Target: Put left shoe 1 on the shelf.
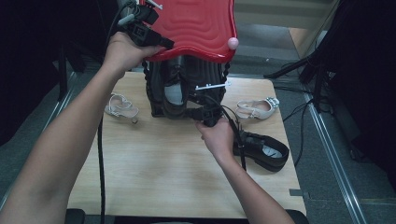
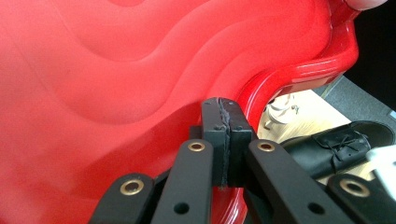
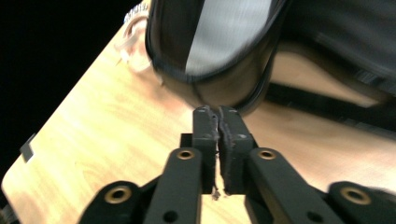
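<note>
A red wavy lid [image 1: 196, 23] [image 2: 116, 70] stands raised over a black slatted box [image 1: 215, 74] at the table's far side. My left gripper [image 1: 169, 45] [image 2: 220, 105] is shut, its pads together and lying against the lid's lower rim; I cannot tell whether they pinch it. A black shoe [image 1: 175, 93] [image 3: 215, 42] sits upright inside the box. My right gripper [image 1: 187, 112] [image 3: 217, 112] is shut with nothing between the pads, and its tips are at the shoe's heel, just above the wooden table [image 1: 163, 177] [image 3: 93, 140].
A second black lace-up shoe [image 1: 264, 151] [image 2: 336, 144] lies on the table beside the right hand. One white sandal [image 1: 121, 107] lies left of the box, another [image 1: 256, 109] [image 2: 282, 105] right of it. Stands and cables crowd the floor at right.
</note>
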A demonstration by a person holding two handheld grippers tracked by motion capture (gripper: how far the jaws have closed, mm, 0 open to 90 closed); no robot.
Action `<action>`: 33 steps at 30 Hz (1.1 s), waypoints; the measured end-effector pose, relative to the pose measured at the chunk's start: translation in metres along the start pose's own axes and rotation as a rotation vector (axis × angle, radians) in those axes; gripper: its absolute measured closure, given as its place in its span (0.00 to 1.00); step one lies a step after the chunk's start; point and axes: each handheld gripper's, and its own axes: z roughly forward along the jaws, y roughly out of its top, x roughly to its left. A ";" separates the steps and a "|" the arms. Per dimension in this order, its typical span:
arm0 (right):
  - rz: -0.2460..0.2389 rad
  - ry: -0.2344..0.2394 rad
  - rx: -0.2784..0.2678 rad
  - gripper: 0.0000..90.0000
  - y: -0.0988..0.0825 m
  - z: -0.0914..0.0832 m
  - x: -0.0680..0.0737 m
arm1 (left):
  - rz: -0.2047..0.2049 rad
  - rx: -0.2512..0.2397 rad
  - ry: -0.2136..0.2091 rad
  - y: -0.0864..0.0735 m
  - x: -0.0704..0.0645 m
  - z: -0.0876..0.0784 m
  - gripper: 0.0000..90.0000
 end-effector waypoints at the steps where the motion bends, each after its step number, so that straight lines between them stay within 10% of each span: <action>1: -0.005 0.007 0.011 1.00 -0.004 0.003 0.000 | 0.000 0.000 0.000 0.000 0.000 0.000 1.00; 19: -0.064 0.027 0.005 1.00 -0.003 0.032 0.008 | 0.015 0.014 0.005 0.000 0.000 -0.001 1.00; 23: -0.107 -0.032 0.009 1.00 0.011 0.038 0.017 | 0.013 0.020 0.003 0.000 0.001 -0.002 1.00; 33: -0.042 -0.020 -0.014 1.00 0.037 0.054 0.015 | 0.012 0.005 0.000 -0.002 0.001 -0.002 1.00</action>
